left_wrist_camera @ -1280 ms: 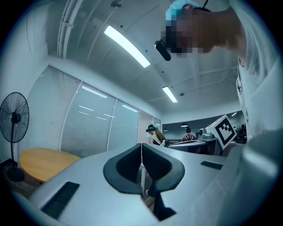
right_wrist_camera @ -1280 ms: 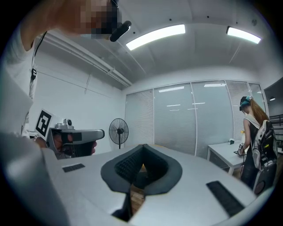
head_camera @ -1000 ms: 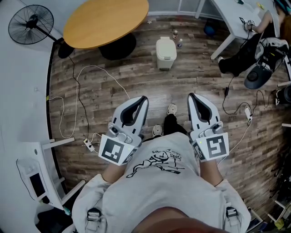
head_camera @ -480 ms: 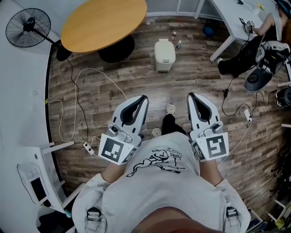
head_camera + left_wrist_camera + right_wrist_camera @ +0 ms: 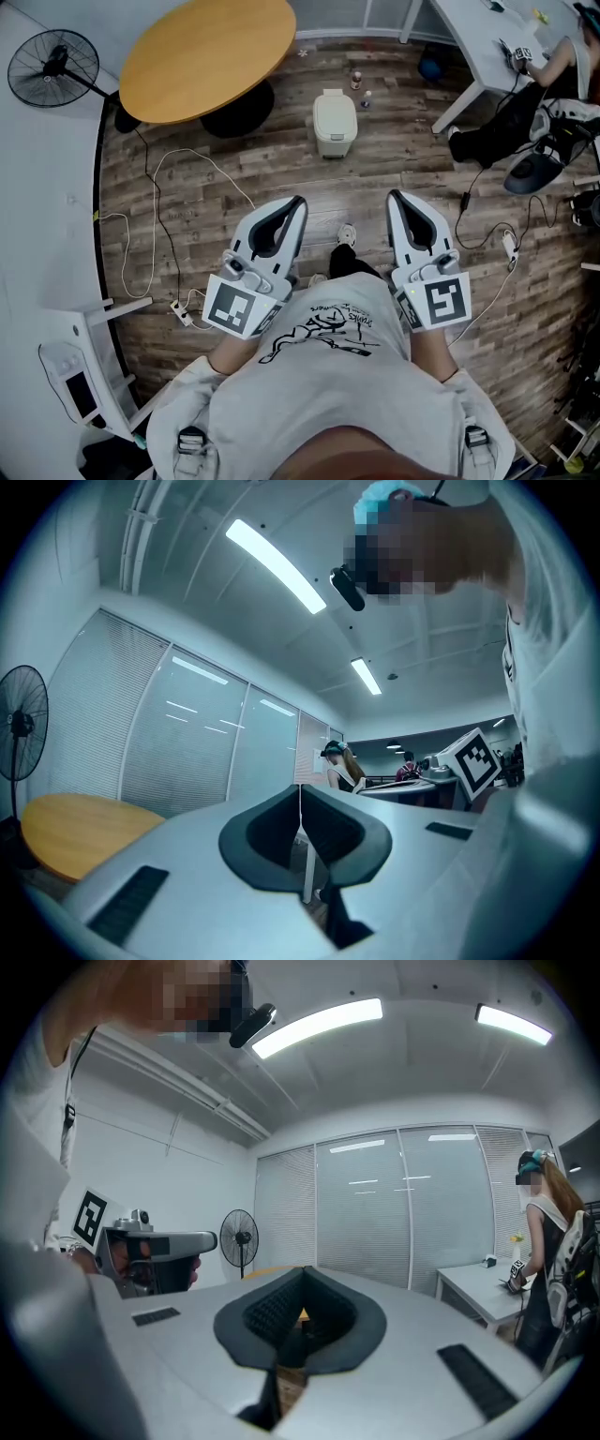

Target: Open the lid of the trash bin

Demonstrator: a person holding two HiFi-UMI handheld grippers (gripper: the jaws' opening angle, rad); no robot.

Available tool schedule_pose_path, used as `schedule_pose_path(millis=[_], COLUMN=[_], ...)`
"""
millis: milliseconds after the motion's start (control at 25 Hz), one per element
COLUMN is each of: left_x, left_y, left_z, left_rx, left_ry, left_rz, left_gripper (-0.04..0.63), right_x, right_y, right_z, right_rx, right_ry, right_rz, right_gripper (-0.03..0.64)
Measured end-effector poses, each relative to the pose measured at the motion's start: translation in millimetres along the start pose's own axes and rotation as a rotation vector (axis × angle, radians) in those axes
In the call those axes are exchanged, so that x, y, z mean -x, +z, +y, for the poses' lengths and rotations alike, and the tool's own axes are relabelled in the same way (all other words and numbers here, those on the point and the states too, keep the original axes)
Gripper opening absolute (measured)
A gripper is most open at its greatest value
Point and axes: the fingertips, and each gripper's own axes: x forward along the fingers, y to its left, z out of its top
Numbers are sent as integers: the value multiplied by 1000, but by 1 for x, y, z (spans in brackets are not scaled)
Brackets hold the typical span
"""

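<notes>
A small cream trash bin (image 5: 335, 122) stands on the wooden floor with its lid down, beside the round table, well ahead of both grippers. My left gripper (image 5: 297, 201) is held at waist height, its jaws together with nothing between them; in the left gripper view its tips (image 5: 300, 787) meet. To its right, my right gripper (image 5: 392, 196) is likewise shut and empty, pointing level at the room (image 5: 302, 1271). The bin is hidden in both gripper views.
A round wooden table (image 5: 208, 49) on a dark base stands left of the bin. Two small bottles (image 5: 356, 79) sit behind it. A floor fan (image 5: 52, 64) is at far left, white cables (image 5: 159, 216) trail over the floor, and a person sits at a white desk (image 5: 487, 37) at right.
The floor, bin and table have slid up and leftward in the head view as I step forward. Both grippers keep their pose and stay shut.
</notes>
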Motion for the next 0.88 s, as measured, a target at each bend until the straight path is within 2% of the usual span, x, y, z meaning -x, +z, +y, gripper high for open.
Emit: schedule_pose_path(millis=[480, 880], left_x=[-97, -164], left_y=[-2, -12], left_z=[5, 14], left_rx=[-7, -10], left_ry=[-10, -9], left_rz=[15, 28], left_gripper=[21, 20], right_x=[-30, -59], right_y=[7, 6], right_z=[-94, -155], right_rx=[-18, -24], right_ry=[-17, -13], right_rz=[-9, -10], right_gripper=[6, 6])
